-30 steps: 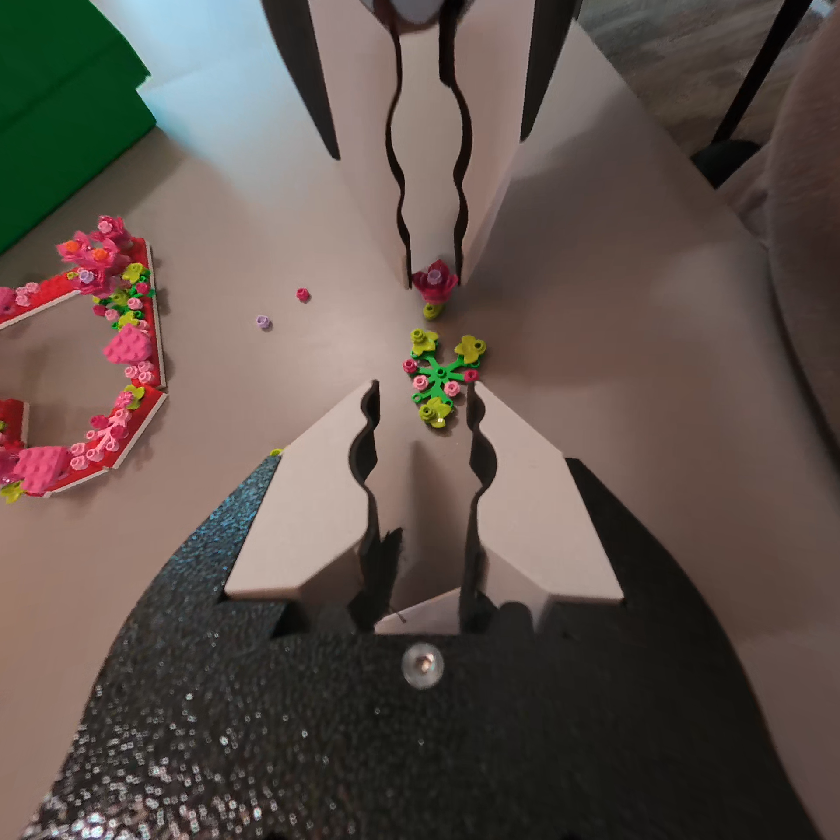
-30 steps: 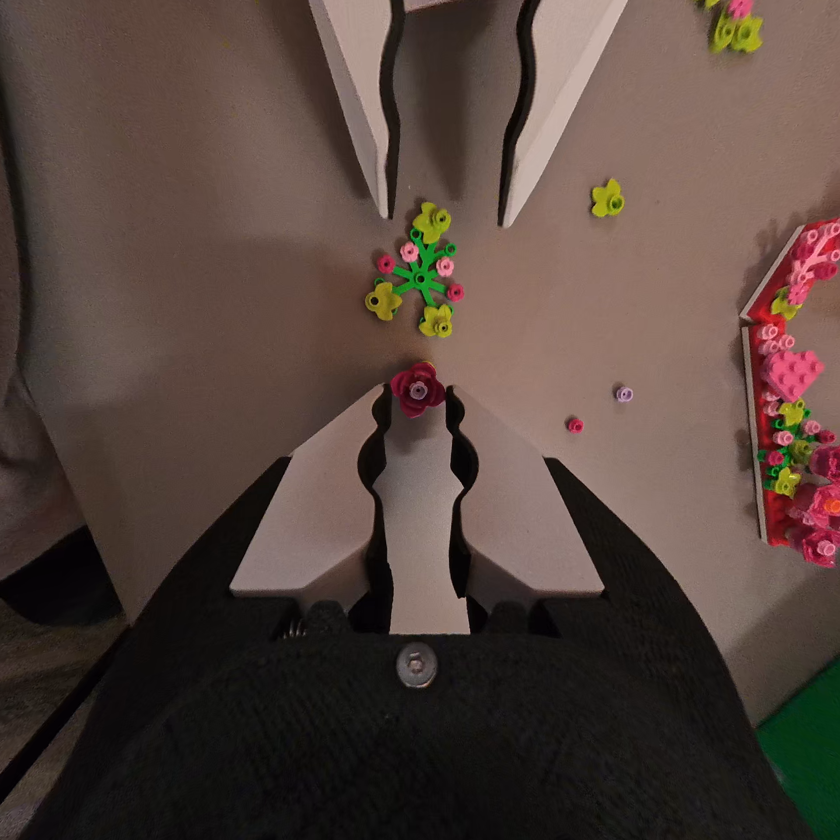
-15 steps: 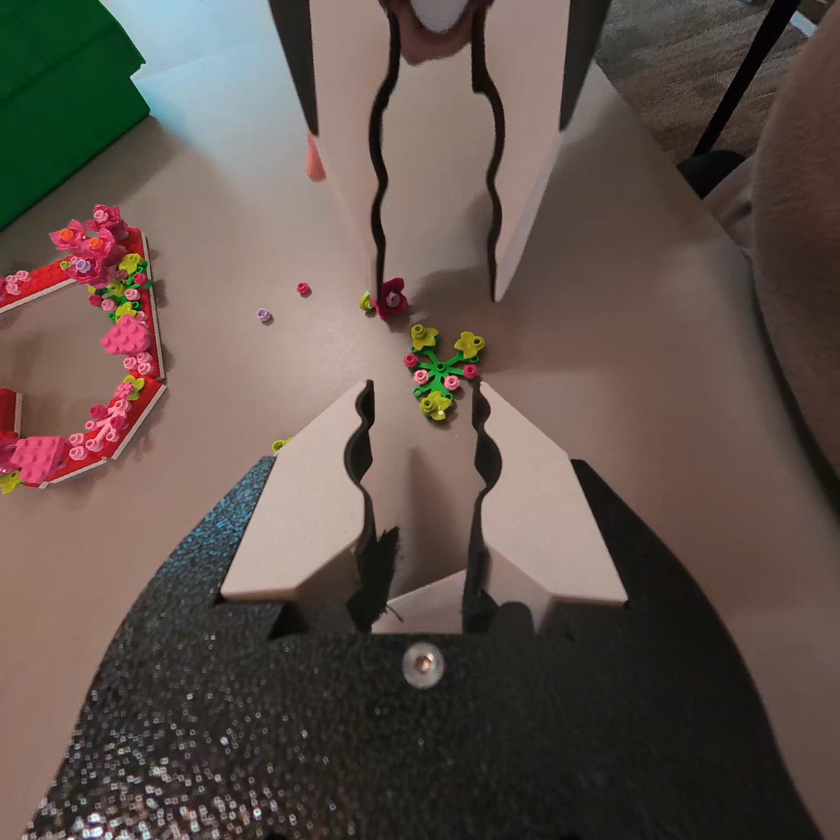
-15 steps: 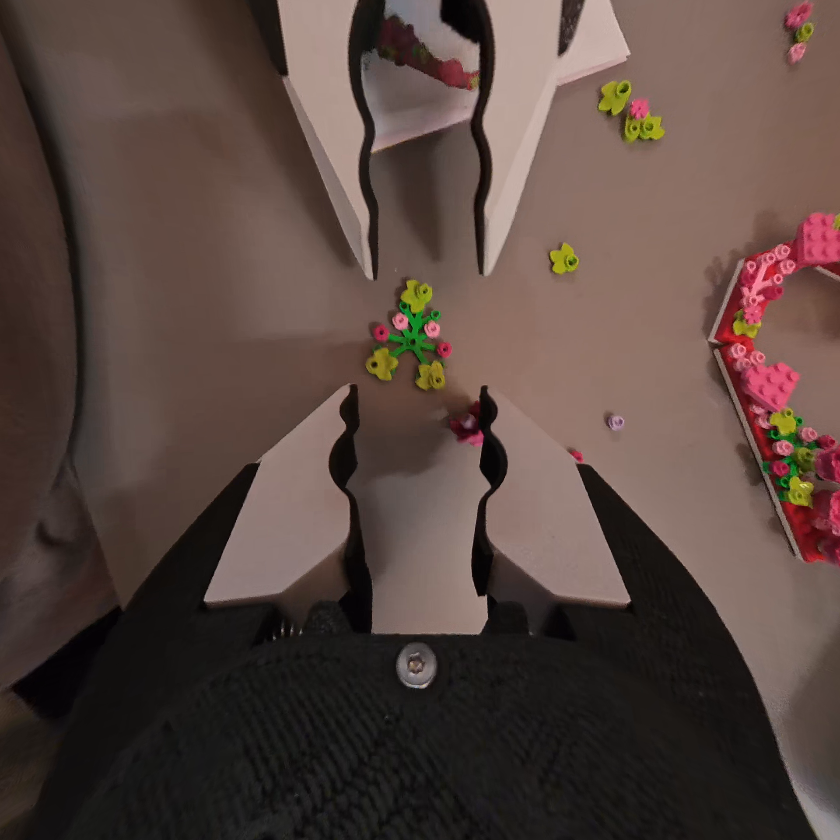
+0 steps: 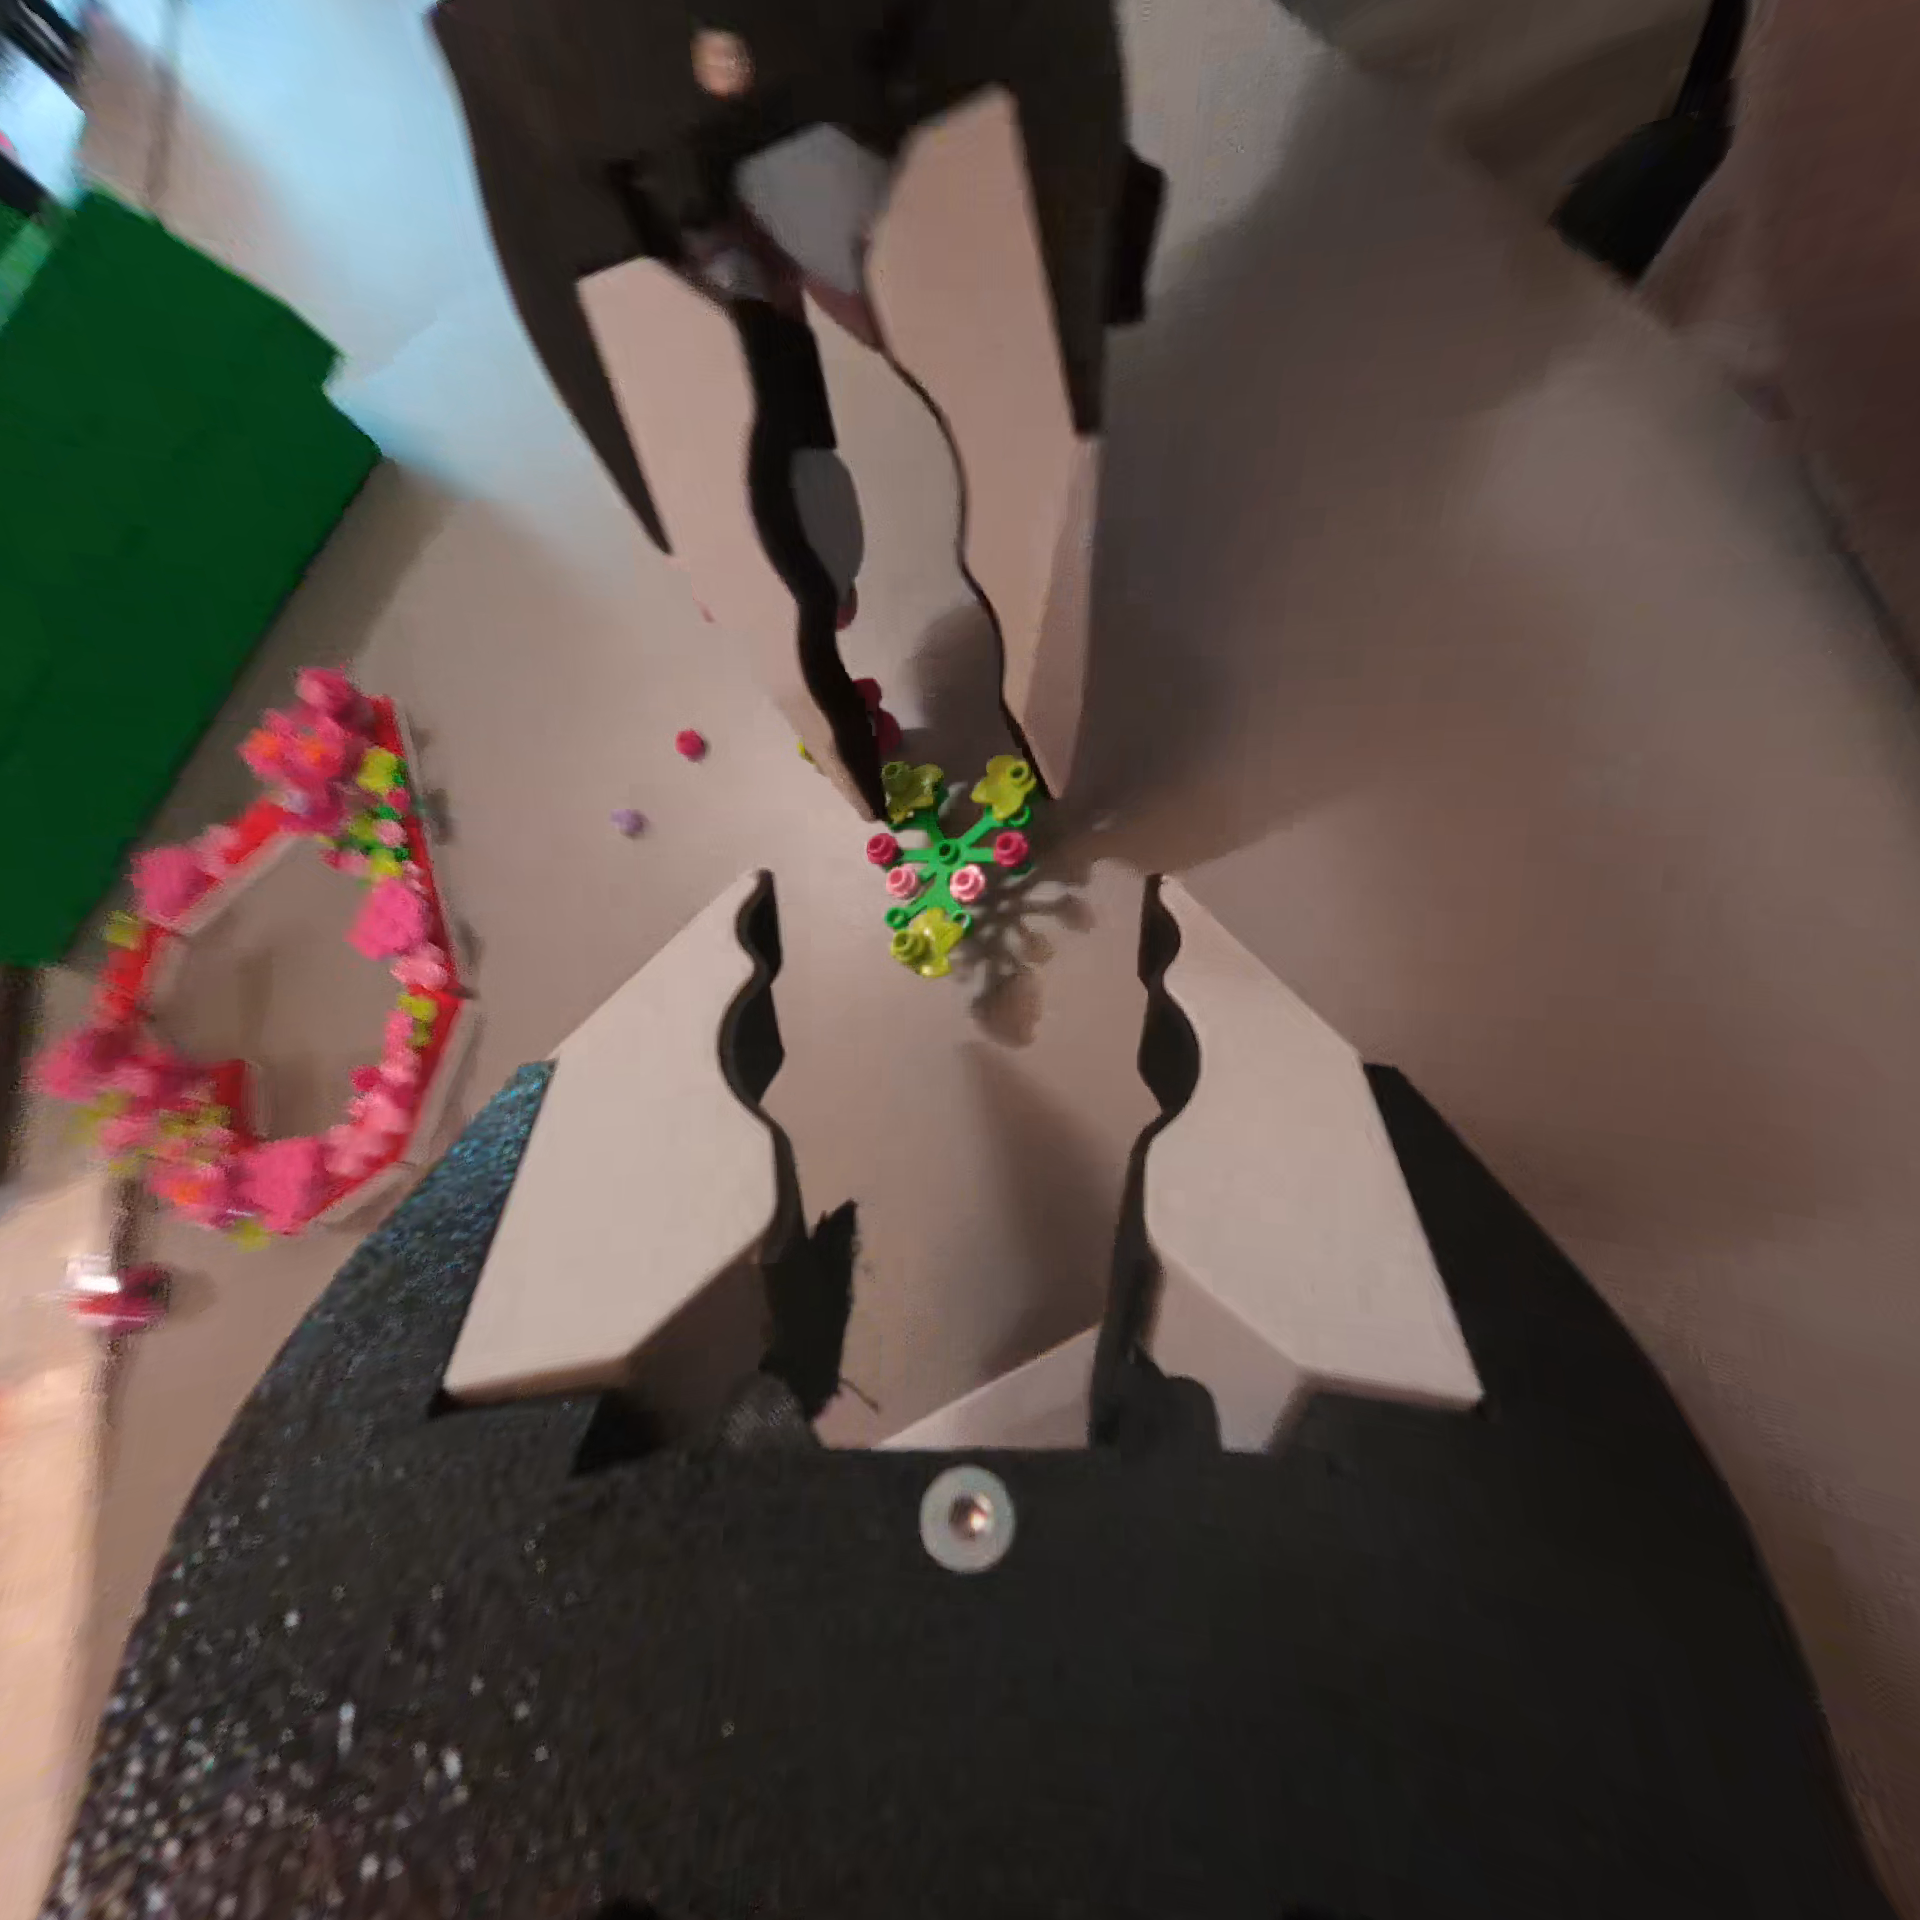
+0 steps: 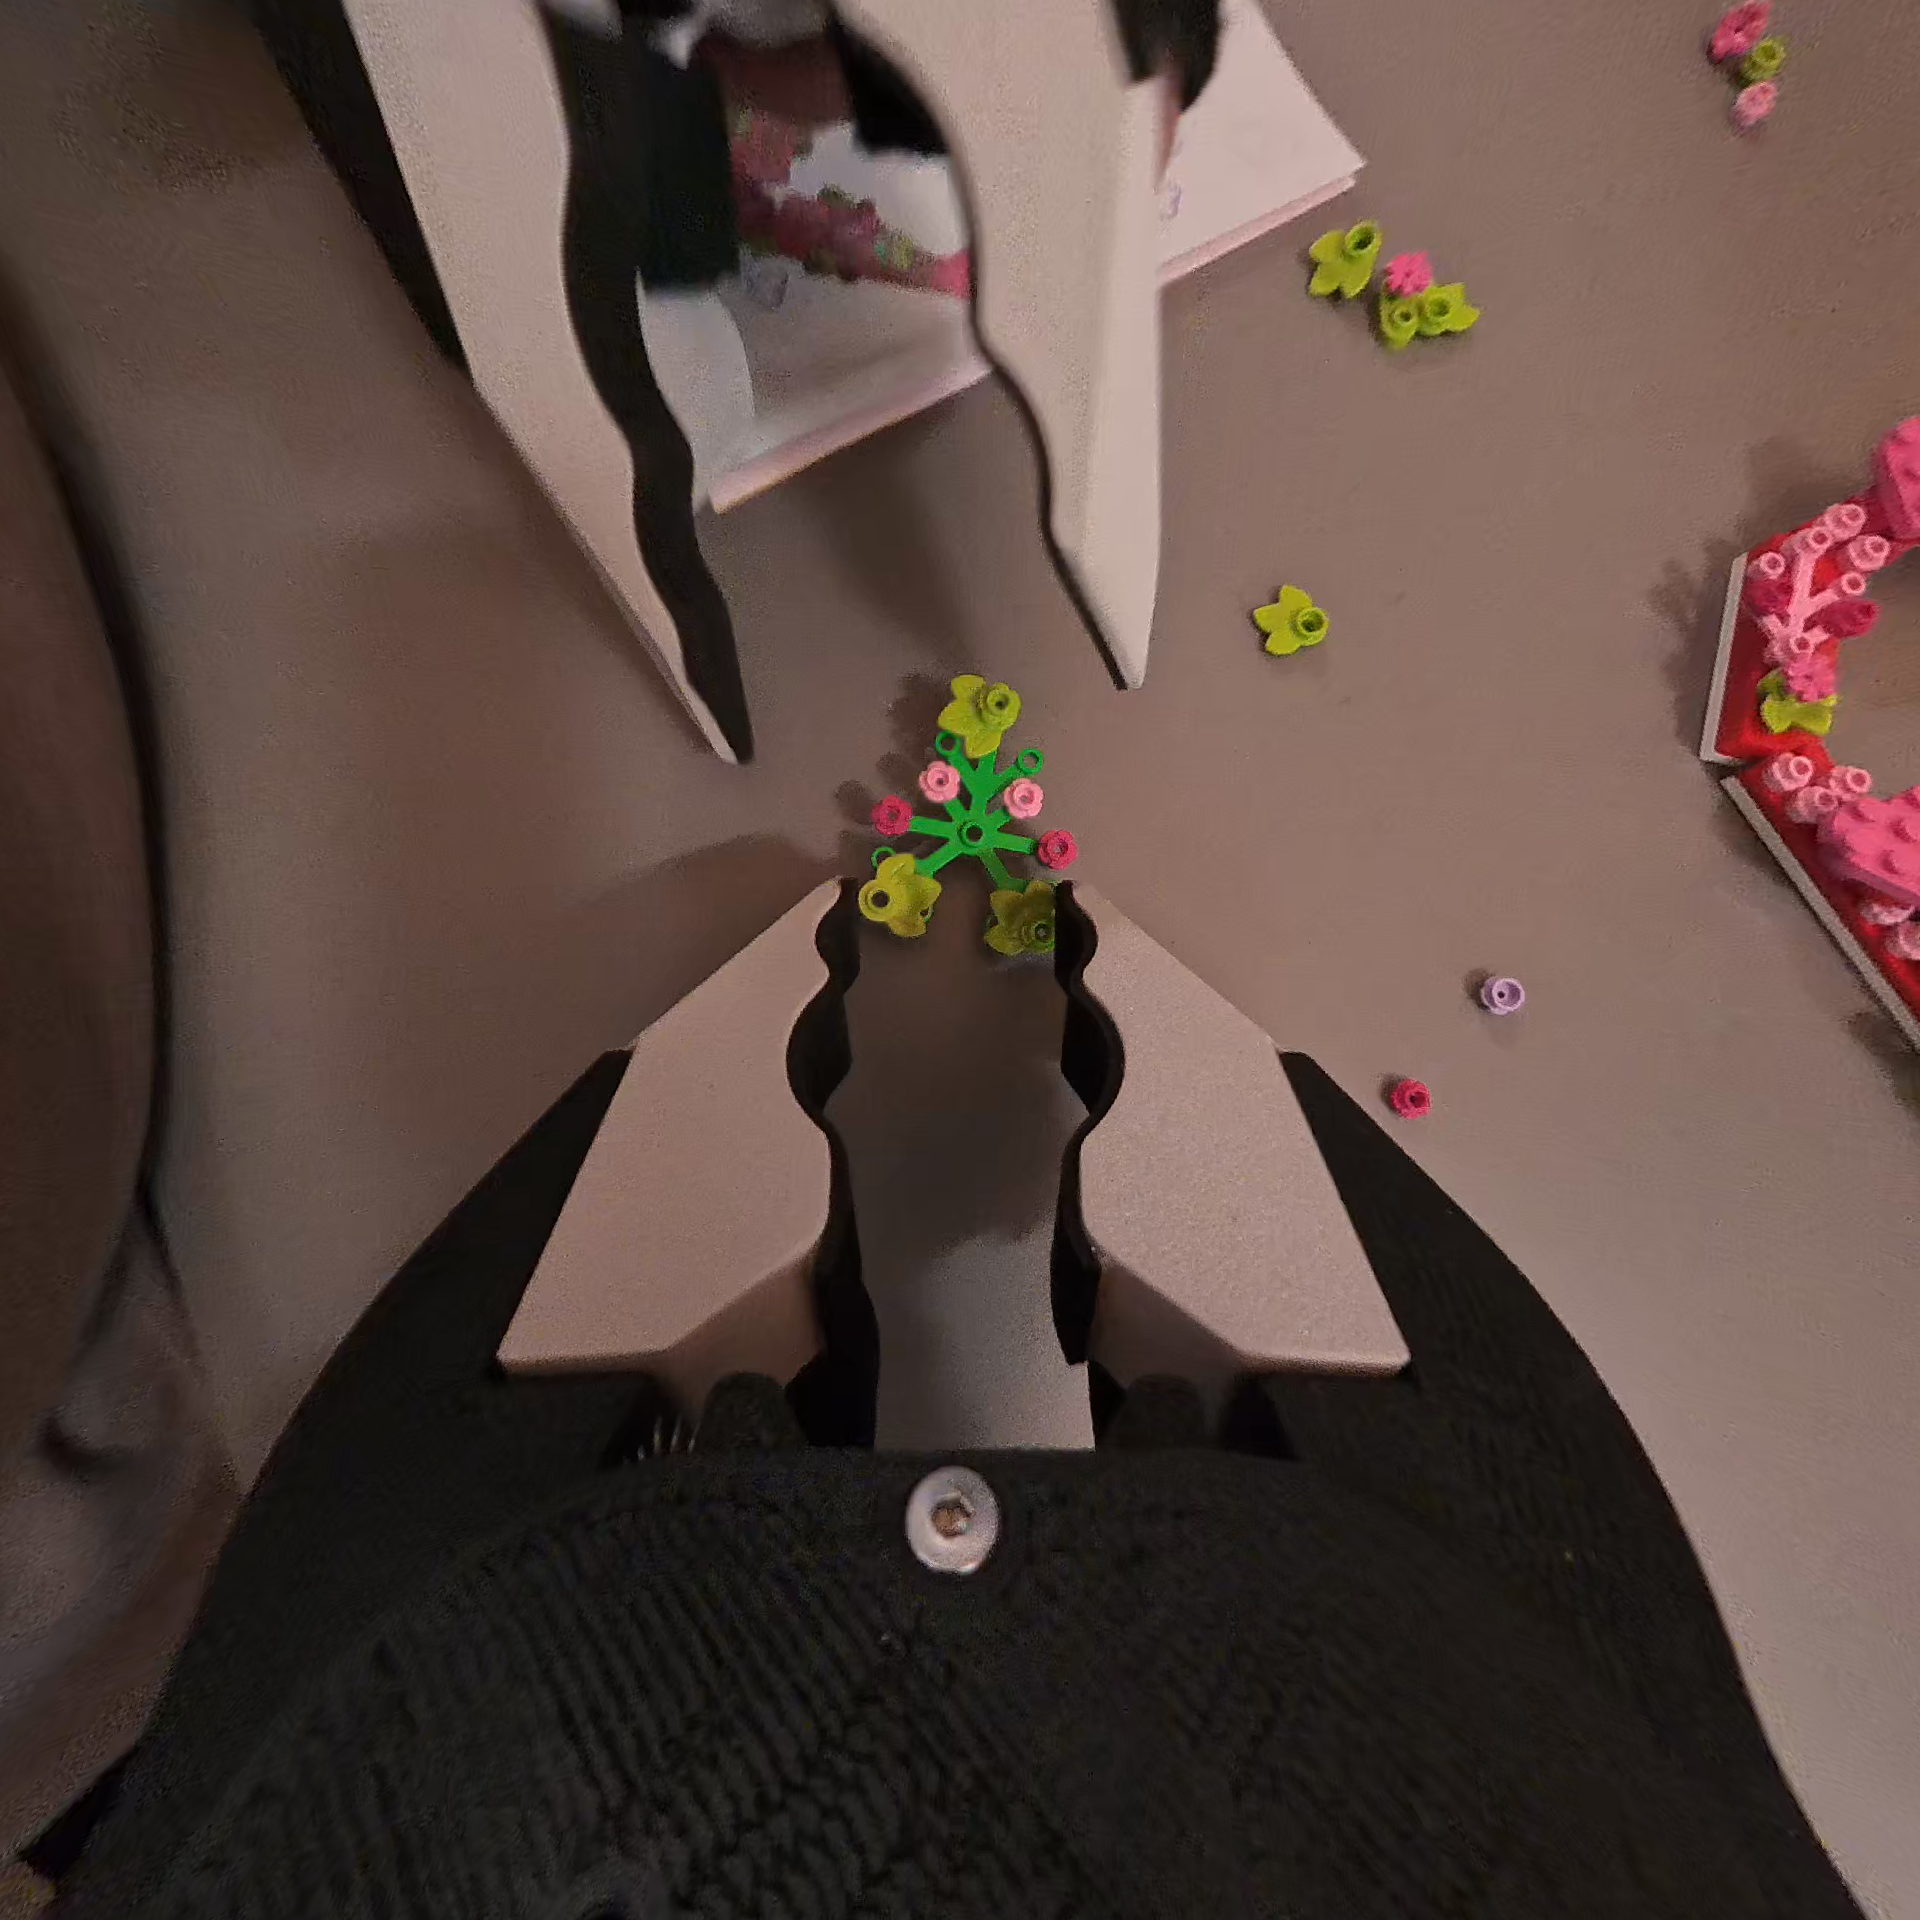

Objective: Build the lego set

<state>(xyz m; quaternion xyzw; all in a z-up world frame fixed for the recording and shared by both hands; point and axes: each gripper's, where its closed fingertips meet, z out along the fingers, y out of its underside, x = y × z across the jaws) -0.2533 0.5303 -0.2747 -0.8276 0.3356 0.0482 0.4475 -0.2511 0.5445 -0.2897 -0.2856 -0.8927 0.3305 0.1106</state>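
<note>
Having dropped the dark rose, right tongs (image 6: 951, 883) now straddle the green sprig (image 6: 971, 821) on the counter (image 6: 1455, 1351), spread to pinch it; left tongs (image 5: 956, 883) hover spread.

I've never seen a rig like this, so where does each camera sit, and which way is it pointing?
Left wrist view: sits on the left gripper, looking down along its open jaws at the green sprig on the table; the right gripper faces it.
Right wrist view: sits on the right gripper, looking at the same sprig from the opposite side; the left gripper faces it.
Shared: sprig, both grippers, red wreath.
</note>
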